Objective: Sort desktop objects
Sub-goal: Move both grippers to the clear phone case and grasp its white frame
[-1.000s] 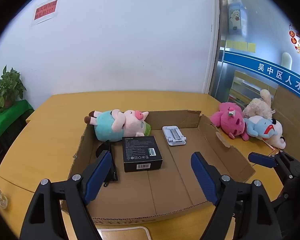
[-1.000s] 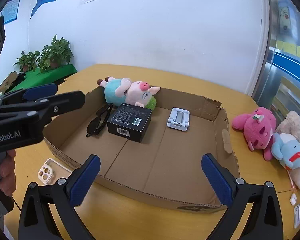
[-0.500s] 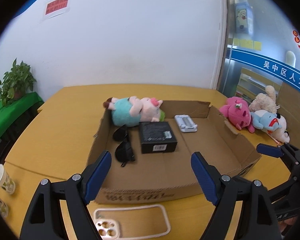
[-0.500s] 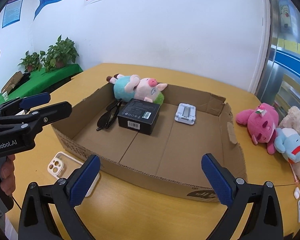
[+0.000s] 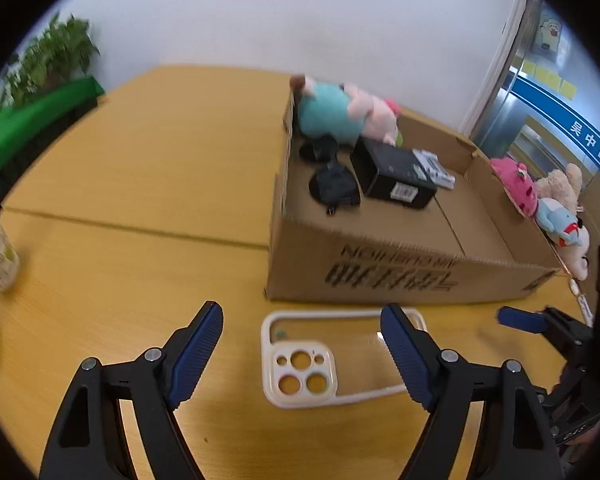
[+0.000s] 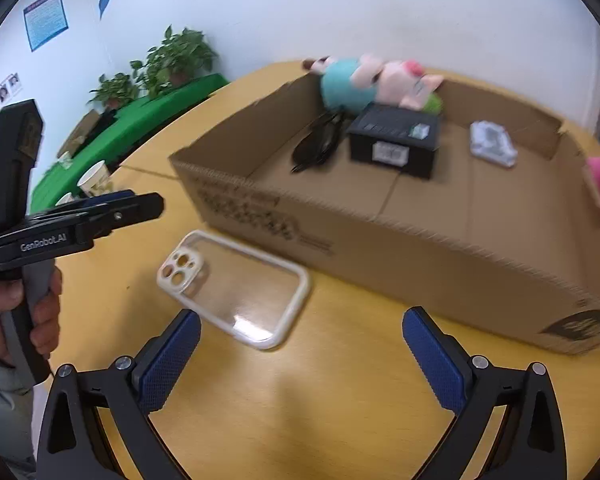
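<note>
We are holding the left gripper [image 5: 302,354] with its jaws spread wide over the wooden table [image 5: 140,184], nothing between the pads. We are holding the right gripper [image 6: 302,356] the same way, released and empty above bare tabletop.

Just ahead of both, a clear phone case [image 5: 332,356] with a cream rim is lying flat on the table, camera cutouts toward the left gripper, just in front of the near wall of the cardboard box [image 5: 400,276]. In the right wrist view the case [image 6: 236,288] is sitting left of centre, apart from the pads, and a hand [image 6: 24,320] is gripping the left gripper's handle at the left edge.

Inside the box we are seeing dark sunglasses [image 5: 334,186], a black carton [image 5: 394,178] beside them, and a small white stand [image 6: 492,144] further right. A plush pig [image 6: 380,80] is lying against the far wall.

Beyond the box's right side, more plush toys [image 5: 556,200] are resting on the table. Paper cups [image 6: 96,180] and potted plants [image 6: 176,60] are standing off to the left.
</note>
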### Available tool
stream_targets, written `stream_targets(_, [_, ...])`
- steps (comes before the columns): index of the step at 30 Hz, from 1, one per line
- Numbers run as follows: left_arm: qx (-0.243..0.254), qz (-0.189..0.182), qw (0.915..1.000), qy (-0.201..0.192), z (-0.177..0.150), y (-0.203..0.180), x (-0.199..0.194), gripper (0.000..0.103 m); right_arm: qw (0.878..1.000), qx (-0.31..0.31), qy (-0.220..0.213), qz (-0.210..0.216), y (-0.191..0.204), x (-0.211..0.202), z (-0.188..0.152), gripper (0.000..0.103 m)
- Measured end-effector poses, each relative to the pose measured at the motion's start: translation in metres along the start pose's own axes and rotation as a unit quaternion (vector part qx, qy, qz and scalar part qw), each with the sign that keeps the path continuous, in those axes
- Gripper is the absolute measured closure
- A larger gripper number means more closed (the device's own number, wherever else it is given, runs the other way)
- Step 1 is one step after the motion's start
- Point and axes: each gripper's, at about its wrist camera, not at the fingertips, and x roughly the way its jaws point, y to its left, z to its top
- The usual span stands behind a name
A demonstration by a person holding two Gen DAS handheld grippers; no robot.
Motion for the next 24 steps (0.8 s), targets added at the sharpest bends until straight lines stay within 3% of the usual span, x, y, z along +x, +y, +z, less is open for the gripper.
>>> stream_targets(4, [-0.023,-0.054,0.9963,0.063,-0.010,0.011,0.031,0.023,0.997,0.009,0.016,0.073,0.002,0.024,-0.008,0.001])
stream_targets(7, [-0.033,-0.073,0.9935,0.081,-0.014,0.016,0.041,0.023,0.996,0.005,0.026,0.083,0.003,0.038,-0.009,0.001])
stream_targets(12, [-0.033,-0.110,0.9899,0.083,-0.012,0.014,0.045,0.023,0.992,0.014,0.038,0.121,0.004,0.057,-0.005,0.000])
stream_targets(17, [-0.026,-0.110,0.9901,0.083,-0.010,0.006,0.045,0.023,0.992,0.005,0.031,0.118,0.006,0.065,0.001,0.000])
stream_targets(22, [-0.015,-0.138,0.9889,0.051,-0.006,-0.014,0.027,0.023,0.993,0.015,-0.001,0.118,-0.002,0.039,-0.006,0.000])
stream_targets(24, [-0.011,-0.172,0.9840,0.044,-0.004,-0.027,0.020,0.023,0.994,0.008,-0.017,0.109,-0.003,0.023,-0.009,0.000])
